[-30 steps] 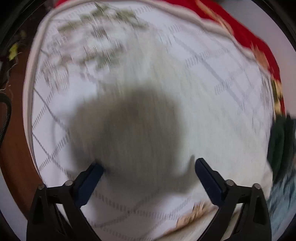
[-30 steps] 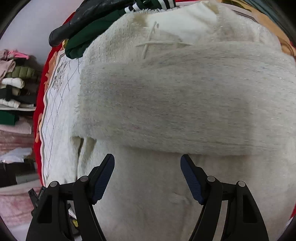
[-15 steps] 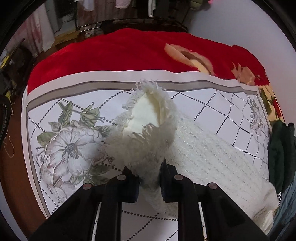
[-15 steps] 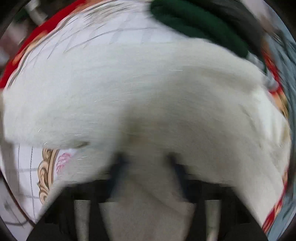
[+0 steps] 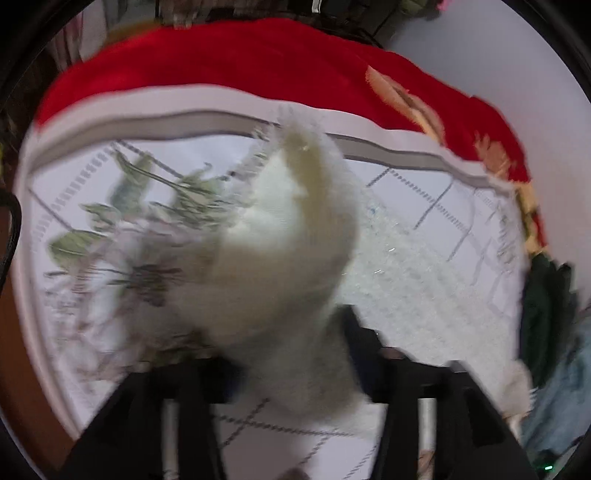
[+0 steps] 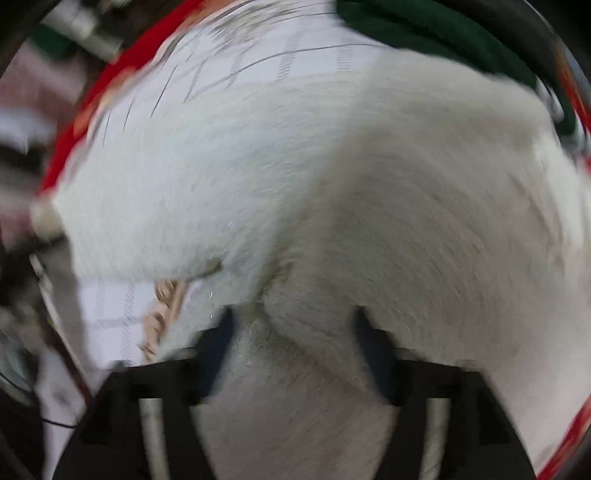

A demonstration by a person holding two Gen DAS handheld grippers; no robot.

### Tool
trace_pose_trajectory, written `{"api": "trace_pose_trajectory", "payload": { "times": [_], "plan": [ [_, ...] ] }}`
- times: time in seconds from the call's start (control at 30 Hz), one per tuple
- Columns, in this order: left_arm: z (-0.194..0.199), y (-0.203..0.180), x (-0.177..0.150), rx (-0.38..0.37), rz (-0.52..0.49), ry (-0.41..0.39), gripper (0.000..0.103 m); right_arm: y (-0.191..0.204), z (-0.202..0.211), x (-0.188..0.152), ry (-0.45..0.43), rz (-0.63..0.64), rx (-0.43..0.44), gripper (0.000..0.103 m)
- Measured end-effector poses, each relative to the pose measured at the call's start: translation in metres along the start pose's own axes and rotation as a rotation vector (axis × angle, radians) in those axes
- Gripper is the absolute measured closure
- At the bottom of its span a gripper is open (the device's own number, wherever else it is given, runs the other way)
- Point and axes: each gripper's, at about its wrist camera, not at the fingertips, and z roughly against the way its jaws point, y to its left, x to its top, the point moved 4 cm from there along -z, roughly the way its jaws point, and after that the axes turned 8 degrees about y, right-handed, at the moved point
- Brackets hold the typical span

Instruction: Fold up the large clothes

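A fluffy cream-white sweater lies on a white bed sheet with a grid and flower print. My left gripper is shut on a bunched end of the sweater, which stands up in front of the camera. In the right wrist view the sweater fills most of the frame. My right gripper has sweater fabric bunched between its fingers and appears shut on it. Both views are blurred by motion.
A red blanket covers the far side of the bed. Dark green and black clothes lie at the right edge, also at the top of the right wrist view. Shelves with folded clothes are at the left.
Both grippers were open a second ago. The left closed on the sweater's end and lifted it; the right closed into the sweater fabric. Both are still moving.
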Motion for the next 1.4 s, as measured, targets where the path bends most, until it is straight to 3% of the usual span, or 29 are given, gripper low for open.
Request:
{"api": "trace_pose_trajectory", "payload": {
  "times": [0.1,0.27,0.33,0.37,0.47,0.5,0.53,0.57,0.63,0.77,0.8,0.83,0.97,1.07,1.17,1.4],
  "plan": [
    [-0.006,-0.007,0.003,-0.031,0.029,-0.007,0.022,-0.025,0.011,-0.009,-0.021,-0.111,0.048,0.025],
    [-0.006,-0.02,0.006,0.042,0.022,-0.076,0.023,-0.039,0.024,-0.022,-0.057,-0.247,0.109,0.025],
    [-0.001,-0.026,0.007,0.107,-0.011,-0.122,0.055,-0.049,0.033,-0.028,-0.073,-0.292,0.095,0.025],
    [0.0,-0.027,0.011,0.135,-0.027,-0.129,0.086,-0.047,0.033,-0.022,-0.079,-0.311,0.088,0.025],
    [0.009,-0.038,0.015,0.158,-0.079,-0.152,0.09,-0.069,0.043,-0.032,-0.109,-0.396,-0.001,0.027],
    [0.013,-0.044,0.016,0.173,-0.11,-0.164,0.091,-0.072,0.038,-0.031,-0.097,-0.409,-0.026,0.032],
    [0.017,-0.051,0.016,0.186,-0.144,-0.177,0.091,-0.075,0.028,-0.029,-0.077,-0.417,-0.038,0.053],
    [0.025,-0.061,0.016,0.205,-0.19,-0.198,0.092,-0.074,0.014,-0.025,-0.044,-0.412,-0.043,0.066],
    [0.042,-0.08,0.013,0.238,-0.263,-0.238,0.092,-0.073,-0.008,-0.021,-0.004,-0.393,-0.071,0.066],
    [0.085,-0.126,-0.003,0.289,-0.413,-0.336,0.092,-0.082,0.009,-0.026,-0.028,-0.396,-0.072,0.066],
    [0.094,-0.142,-0.012,0.303,-0.459,-0.361,0.092,-0.087,0.013,-0.029,-0.028,-0.402,-0.083,0.066],
    [0.1,-0.154,-0.019,0.319,-0.493,-0.376,0.092,-0.098,0.022,-0.038,-0.019,-0.418,-0.16,0.064],
    [0.112,-0.219,-0.069,0.322,-0.647,-0.395,0.093,-0.137,0.047,-0.066,-0.033,-0.461,-0.289,0.035],
    [0.108,-0.26,-0.118,0.307,-0.753,-0.385,0.093,-0.169,0.065,-0.091,-0.044,-0.494,-0.289,0.034],
    [0.099,-0.297,-0.176,0.28,-0.863,-0.347,0.093,-0.193,0.078,-0.107,-0.064,-0.529,-0.268,0.025],
    [0.072,-0.369,-0.325,0.194,-1.094,-0.217,0.093,-0.298,0.117,-0.178,-0.104,-0.679,-0.192,0.025]
  ]
}}
